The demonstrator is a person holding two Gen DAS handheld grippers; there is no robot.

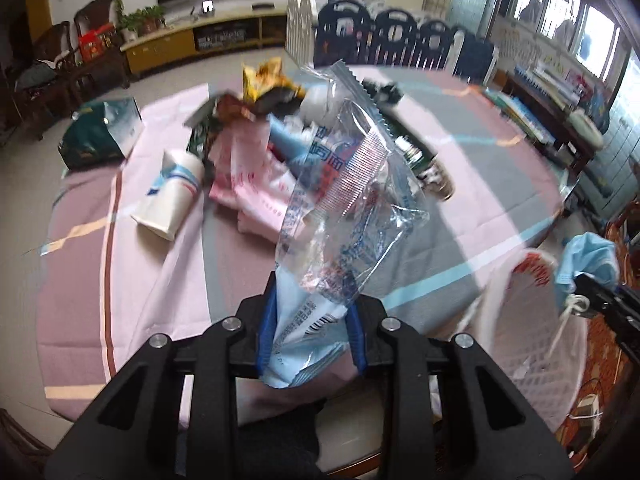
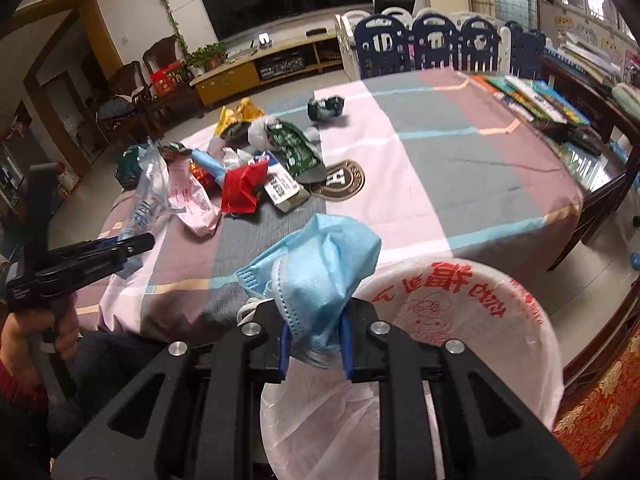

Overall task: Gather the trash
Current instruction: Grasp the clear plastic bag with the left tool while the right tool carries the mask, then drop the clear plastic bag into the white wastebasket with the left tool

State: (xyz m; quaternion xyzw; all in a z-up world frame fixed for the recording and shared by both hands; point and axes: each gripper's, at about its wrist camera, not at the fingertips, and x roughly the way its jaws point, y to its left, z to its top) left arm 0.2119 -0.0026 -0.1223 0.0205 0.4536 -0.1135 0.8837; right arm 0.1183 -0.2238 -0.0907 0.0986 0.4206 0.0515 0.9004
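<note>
In the left wrist view my left gripper (image 1: 312, 332) is shut on the lower end of a clear plastic wrapper (image 1: 344, 216) with blue print, which stands up above the tablecloth (image 1: 140, 280). My right gripper (image 2: 314, 344) is shut on a crumpled blue face mask (image 2: 320, 276), held just left of a bin lined with a white bag (image 2: 460, 320) with red print. Trash lies in a pile further back: a pink packet (image 1: 256, 184), a paper cup (image 1: 172, 196), a yellow wrapper (image 1: 268, 80), a red wrapper (image 2: 244, 188), a small box (image 2: 284, 190) and a green packet (image 2: 296, 148).
A dark crumpled piece (image 2: 326, 108) lies apart at the back of the table. Books (image 2: 532, 100) lie along the table's right edge. A blue and white play fence (image 2: 420, 44) stands behind the table. A red patterned chair (image 2: 600, 400) is beside the bin. A person's hand (image 2: 60, 320) holds the left gripper.
</note>
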